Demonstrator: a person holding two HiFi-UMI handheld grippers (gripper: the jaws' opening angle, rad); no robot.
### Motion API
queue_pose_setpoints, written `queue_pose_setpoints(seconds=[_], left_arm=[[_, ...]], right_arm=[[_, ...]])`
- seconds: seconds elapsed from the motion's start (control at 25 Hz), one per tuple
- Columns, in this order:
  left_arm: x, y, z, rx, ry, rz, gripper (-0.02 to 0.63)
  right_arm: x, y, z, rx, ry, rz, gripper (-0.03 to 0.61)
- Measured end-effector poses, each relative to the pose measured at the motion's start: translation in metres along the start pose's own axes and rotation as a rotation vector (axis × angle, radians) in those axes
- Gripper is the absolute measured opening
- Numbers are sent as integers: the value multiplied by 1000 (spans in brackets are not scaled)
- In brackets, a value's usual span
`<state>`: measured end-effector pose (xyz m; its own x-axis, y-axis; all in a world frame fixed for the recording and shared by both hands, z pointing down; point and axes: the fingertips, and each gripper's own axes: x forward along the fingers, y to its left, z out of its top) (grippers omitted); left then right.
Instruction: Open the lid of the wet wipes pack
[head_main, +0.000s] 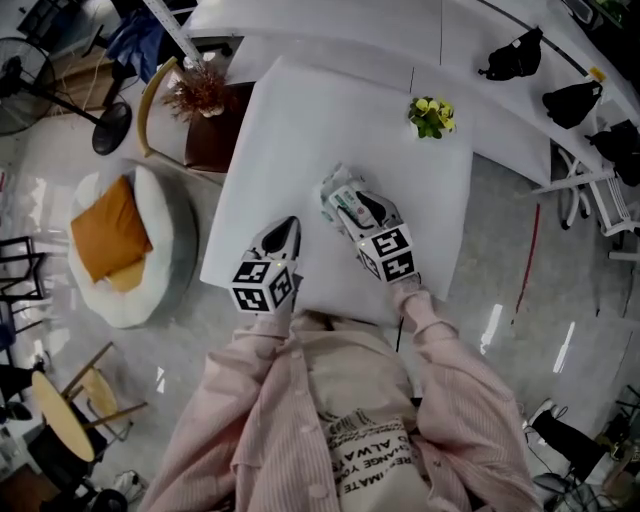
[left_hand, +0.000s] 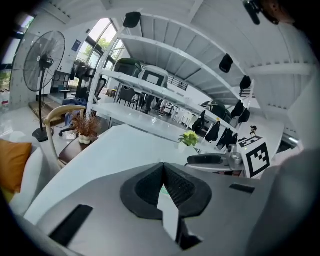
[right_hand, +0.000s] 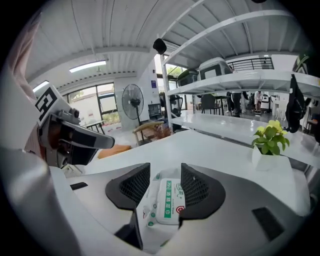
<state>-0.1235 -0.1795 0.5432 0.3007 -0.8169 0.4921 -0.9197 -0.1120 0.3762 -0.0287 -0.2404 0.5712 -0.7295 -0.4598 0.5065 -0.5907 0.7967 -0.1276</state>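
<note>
My right gripper (right_hand: 165, 172) is closed on the pack (right_hand: 168, 204). Its two meshed pads (right_hand: 136, 186) touch the pack's long sides, and the white lid with its green strip faces up in the gap between them. The pack lies on the white surface (head_main: 330, 110), on my side of the plant (head_main: 432, 116) and to the plant's left, well apart from it. From above, the pack's crinkled end (head_main: 335, 195) sticks out past the jaw tips on the side toward the plant.

My left gripper (left_hand: 163, 167) is closed and empty, its tips meeting with only a sliver of the surface showing below them. It sits farther from the plant than the pack does, to the pack's left and near the surface's near edge, apart from the pack. The lid is not lifted.
</note>
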Motion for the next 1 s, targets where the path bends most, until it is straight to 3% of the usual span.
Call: queue_pose_setpoints(seconds=[0.68, 1.0], left_arm=[[26, 14, -28, -67, 84, -10, 0], [32, 20, -37, -74, 124, -36, 0]], right_arm=[[35, 2, -47, -91, 134, -24, 162], [42, 2, -57, -233, 208, -107, 137]])
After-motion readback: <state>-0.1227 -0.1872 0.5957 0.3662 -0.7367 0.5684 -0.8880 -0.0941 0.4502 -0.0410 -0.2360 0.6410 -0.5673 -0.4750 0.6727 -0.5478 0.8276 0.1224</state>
